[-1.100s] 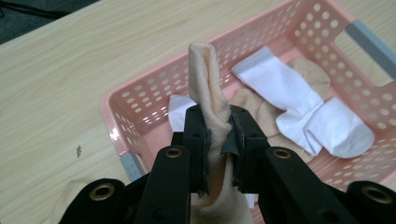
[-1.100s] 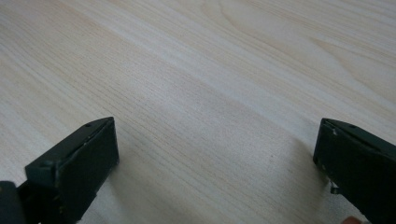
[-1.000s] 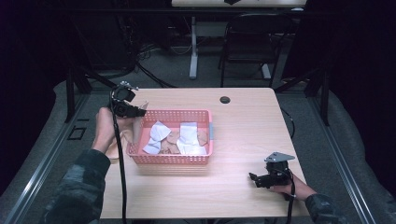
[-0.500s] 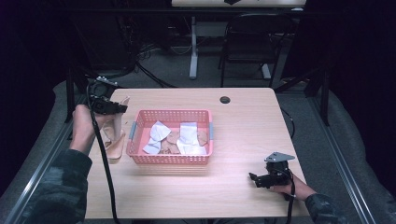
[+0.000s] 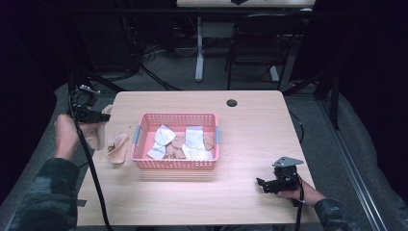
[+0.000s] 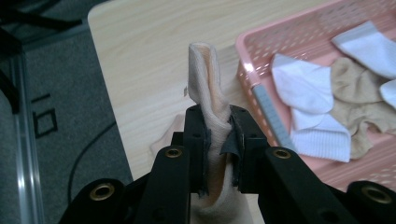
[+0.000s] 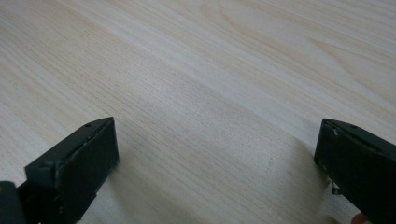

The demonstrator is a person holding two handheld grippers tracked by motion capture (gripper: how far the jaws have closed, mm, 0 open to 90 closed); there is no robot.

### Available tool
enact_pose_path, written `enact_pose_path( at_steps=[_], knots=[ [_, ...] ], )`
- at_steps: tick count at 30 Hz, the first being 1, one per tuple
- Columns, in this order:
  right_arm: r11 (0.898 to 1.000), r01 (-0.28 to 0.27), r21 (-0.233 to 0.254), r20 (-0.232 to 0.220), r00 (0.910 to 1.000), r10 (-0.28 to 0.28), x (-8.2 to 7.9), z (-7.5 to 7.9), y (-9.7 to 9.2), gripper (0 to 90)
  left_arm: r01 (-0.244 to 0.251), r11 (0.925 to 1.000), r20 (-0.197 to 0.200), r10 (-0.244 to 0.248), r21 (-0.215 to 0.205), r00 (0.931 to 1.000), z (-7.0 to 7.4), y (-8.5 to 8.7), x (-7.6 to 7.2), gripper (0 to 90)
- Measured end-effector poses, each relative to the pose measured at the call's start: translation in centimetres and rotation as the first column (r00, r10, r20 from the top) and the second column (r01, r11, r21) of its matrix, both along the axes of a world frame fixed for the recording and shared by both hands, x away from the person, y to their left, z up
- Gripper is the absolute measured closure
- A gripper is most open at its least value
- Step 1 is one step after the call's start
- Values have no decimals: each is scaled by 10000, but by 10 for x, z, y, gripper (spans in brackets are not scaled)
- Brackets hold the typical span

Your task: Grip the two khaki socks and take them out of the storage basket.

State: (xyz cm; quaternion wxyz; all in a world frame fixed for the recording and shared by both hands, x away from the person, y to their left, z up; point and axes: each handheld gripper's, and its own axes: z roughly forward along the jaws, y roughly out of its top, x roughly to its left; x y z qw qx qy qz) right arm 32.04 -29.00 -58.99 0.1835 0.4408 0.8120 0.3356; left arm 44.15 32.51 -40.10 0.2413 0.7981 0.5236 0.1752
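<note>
Jaws of the left gripper (image 6: 217,140) pinch a limp, folded peach sock (image 6: 208,84) over the desk's (image 5: 250,120) left edge; the right gripper (image 7: 217,154) gapes empty.

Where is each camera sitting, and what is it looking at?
High view: above the person's side, looking forward and down on the table; both forearms and hands come in from below.
Left gripper view: rides the left tool, looking along its jaws shut on a beige sock.
Right gripper view: rides the right tool, jaws open over bare wood.
Shared: the high and left gripper views both show the pink basket of socks.
</note>
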Motion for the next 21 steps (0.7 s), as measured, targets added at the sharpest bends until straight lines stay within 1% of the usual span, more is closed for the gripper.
enact_pose_path(
  at_steps=[1, 3, 5, 7, 8, 9, 11, 12, 13, 16, 17, 19, 21],
  knots=[
    [10000, 6, -10, -4, 10000, -6, 0, 0, 0, 0, -109, 9999, -177, 108, -55, 9998, -6, 4, 1, 784],
    [10000, 16, -13, 0, 10000, -16, 0, 0, 0, 0, -221, 9995, -370, 212, -237, 9991, -15, 8, 1, 784],
    [10000, 16, -14, 7, 10000, -16, 0, 0, 0, 0, -265, 9980, -558, 233, -571, 9982, -25, 9, 1, 784],
    [10000, 22, -18, 2, 10000, -22, 0, 0, 0, 0, -229, 9981, -735, 187, -567, 9971, -35, 7, 1, 784],
    [10000, 31, 60, 15, 10000, -32, 0, 0, 0, 0, -233, 9977, -808, 181, -630, 9966, -38, 5, 1, 783],
    [10000, 33, 55, 17, 10000, -34, 0, 0, 0, 0, -230, 9975, -824, 174, -668, 9964, -42, 4, 2, 783],
    [10000, 18, -6, -4, 10000, -18, 0, 0, 0, 0, -327, 9963, -715, 270, -801, 9971, -48, 1, 5, 782],
    [10000, 17, -16, -6, 10000, -17, 0, 0, 0, 0, -365, 9942, -696, 295, -1012, 9971, -51, -1, 7, 782],
    [10000, 17, -15, -5, 10000, -17, 0, 0, 0, 0, -402, 9932, -708, 326, -1095, 9970, -55, -3, 10, 782],
    [10000, 35, 51, 14, 10000, -35, 0, 0, 0, 0, -571, 9912, -896, 465, -1191, 9949, -67, -11, 20, 781],
    [10000, 43, 51, -16, 10000, -43, 0, 0, 0, 0, -626, 9911, -880, 524, -1171, 9947, -69, -12, 22, 781],
    [10000, 23, -4, 5, 10000, -23, 0, 0, 0, 0, -755, 9922, -949, 661, -991, 9933, -73, -17, 27, 781],
    [10000, 26, -14, 8, 10000, -26, 0, 0, 0, 0, -854, 9919, -998, 759, -938, 9921, -78, -21, 30, 781]
  ],
)
